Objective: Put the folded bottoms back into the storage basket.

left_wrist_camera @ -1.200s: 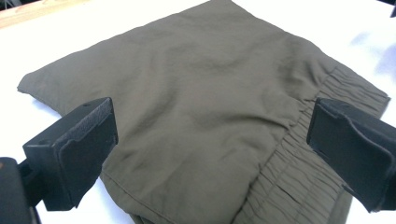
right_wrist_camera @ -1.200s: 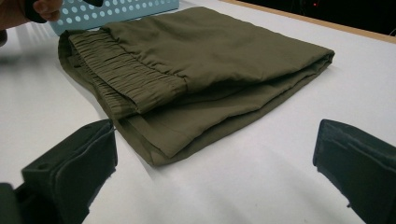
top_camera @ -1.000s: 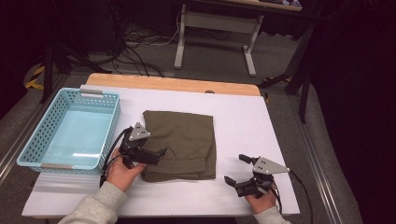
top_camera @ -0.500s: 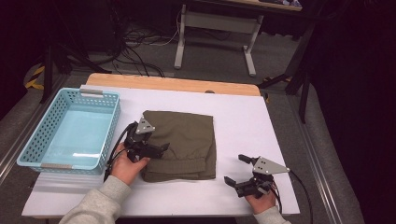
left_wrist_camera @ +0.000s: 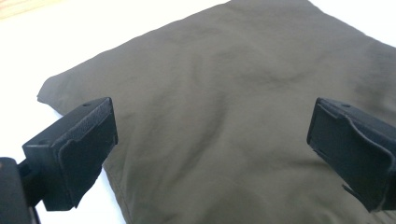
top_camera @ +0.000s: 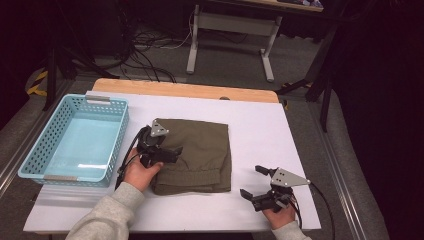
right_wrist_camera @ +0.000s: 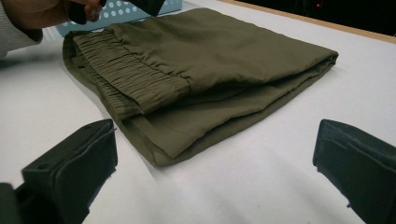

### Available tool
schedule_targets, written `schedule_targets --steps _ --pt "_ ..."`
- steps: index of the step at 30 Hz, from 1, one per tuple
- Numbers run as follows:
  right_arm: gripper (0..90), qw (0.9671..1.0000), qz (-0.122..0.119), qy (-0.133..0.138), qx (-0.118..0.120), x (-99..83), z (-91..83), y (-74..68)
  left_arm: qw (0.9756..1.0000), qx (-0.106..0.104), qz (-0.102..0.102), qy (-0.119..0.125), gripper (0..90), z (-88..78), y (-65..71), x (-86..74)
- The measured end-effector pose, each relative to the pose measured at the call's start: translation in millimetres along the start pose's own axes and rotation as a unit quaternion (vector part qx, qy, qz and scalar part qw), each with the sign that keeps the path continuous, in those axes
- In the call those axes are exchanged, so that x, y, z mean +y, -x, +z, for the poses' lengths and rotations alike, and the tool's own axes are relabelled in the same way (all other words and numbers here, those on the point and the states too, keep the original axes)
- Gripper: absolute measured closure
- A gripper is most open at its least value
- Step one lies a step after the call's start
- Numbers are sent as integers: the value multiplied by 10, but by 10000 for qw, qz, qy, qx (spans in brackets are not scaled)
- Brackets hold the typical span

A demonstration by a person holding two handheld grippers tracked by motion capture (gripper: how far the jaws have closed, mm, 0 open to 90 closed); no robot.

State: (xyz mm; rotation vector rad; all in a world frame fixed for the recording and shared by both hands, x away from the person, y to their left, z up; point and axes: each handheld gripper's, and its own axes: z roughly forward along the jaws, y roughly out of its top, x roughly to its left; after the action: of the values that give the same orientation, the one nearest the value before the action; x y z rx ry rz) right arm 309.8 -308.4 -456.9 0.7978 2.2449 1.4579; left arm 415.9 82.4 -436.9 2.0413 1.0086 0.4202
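From the high view, the folded olive trousers (top_camera: 195,155) lay mid-table beside the blue basket (top_camera: 75,140); my left gripper (top_camera: 167,152) hovered over their left edge, my right gripper (top_camera: 252,182) rested apart on the white table (top_camera: 260,125). In the left gripper view my jaws stood wide above the cloth (left_wrist_camera: 224,112). In the right gripper view, jaws also wide, the elastic waistband (right_wrist_camera: 126,74) faced me. I judged the cloth soft, light and floppy; gripping the stacked folded edge would suit best
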Motion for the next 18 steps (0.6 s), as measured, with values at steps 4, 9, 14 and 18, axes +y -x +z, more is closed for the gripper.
schedule_targets --steps 4,9,14,18 --pt "4 10000 -2 0 4 0 0 0 9999 93 -82 -72 26 50 -31 3" --pt "4 10000 2 5 20 0 0 1 9996 129 -173 -167 27 98 -54 -8" --pt "4 10000 -4 -1 29 0 2 0 9993 174 -210 -241 30 137 -76 -15" --pt "4 10000 -8 -9 36 1 4 0 9992 240 -180 -272 28 164 -78 -20"
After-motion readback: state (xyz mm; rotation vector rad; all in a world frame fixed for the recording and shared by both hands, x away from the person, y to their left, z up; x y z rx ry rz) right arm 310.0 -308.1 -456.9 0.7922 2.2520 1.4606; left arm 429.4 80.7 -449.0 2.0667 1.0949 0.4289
